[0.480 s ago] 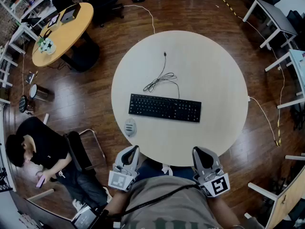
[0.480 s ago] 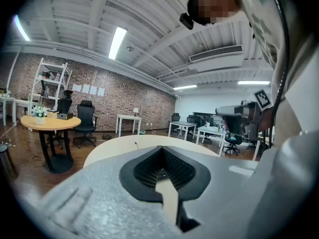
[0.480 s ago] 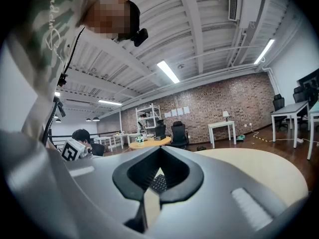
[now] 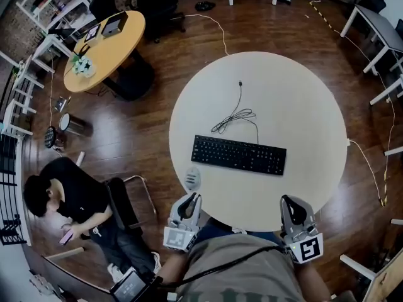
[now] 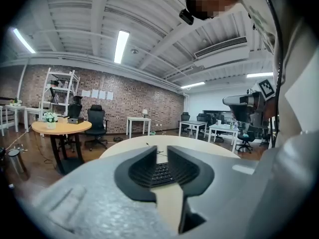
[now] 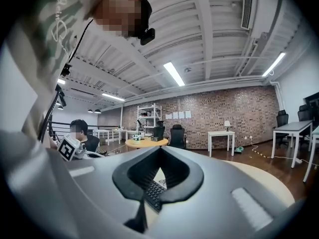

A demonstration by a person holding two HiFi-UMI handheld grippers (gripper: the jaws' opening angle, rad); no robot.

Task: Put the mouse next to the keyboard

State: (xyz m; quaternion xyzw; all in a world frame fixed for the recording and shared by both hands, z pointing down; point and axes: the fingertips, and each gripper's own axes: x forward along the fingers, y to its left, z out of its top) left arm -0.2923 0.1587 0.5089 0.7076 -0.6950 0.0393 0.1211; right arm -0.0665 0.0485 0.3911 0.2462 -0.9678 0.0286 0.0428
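The left hand-held gripper (image 4: 193, 198) has its jaws drawn all but together, with only a thin slit at the tips and nothing between them. The right hand-held gripper (image 4: 288, 200) is pressed together at the tips and is also empty.

Compared with 0.5 s ago, the left hand-held gripper's tips stand a little closer to the mouse (image 4: 193, 178). The right one sits at the near rim of the desk (image 4: 283, 99) much as it did. The whole room has slid across the head view, which I judge to be the head turning rather than anything on the desk moving. Mouse, keyboard (image 4: 238, 155) and the loose cable (image 4: 236, 115) keep the same arrangement. The task therefore looks barely begun: the reach has started, the mouse is untouched, and the jaws would have to spread before they could take it.

The mouse lies just beyond the left hand-held gripper's tips, near the desk's rim. The keyboard's left end is further out past the mouse, near it but apart.

Both hand-held grippers are held low in front of the person's body. They point out across the desk close to level, dipped only slightly, with the marker cubes toward the person. Each gripper view looks along its jaws at the keyboard.
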